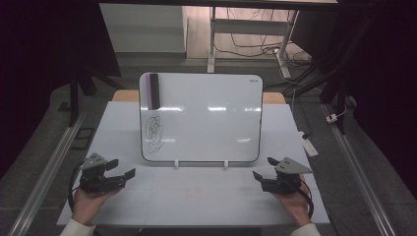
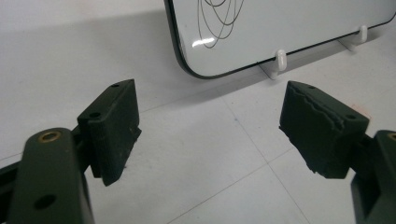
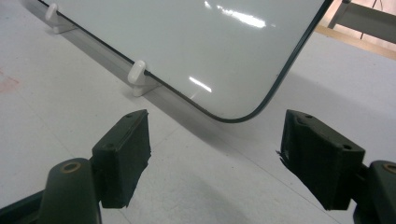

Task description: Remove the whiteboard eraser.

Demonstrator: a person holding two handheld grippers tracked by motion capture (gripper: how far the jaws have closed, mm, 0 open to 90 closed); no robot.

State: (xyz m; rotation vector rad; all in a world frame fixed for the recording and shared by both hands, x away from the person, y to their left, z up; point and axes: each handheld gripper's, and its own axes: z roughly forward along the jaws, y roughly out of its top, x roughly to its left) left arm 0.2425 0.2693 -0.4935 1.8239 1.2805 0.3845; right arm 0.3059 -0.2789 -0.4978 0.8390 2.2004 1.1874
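Both hand-held grippers, left hand-held gripper (image 1: 123, 168) and right hand-held gripper (image 1: 261, 168), rest on the tabletop (image 1: 196, 196) with jaws apart, empty. Scribble (image 1: 155, 131) is unwiped on the whiteboard (image 1: 211, 123) and the eraser (image 1: 154, 91) untouched, so probably nothing is started.

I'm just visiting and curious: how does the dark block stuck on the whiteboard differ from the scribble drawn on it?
The eraser is a solid dark block standing upright at the whiteboard's top left corner; the scribble is thin looping black lines, flat on the surface. The eraser sits higher, the scribble below it, lower left. Both lie on the board's left side, apart from both tongs, left and right.
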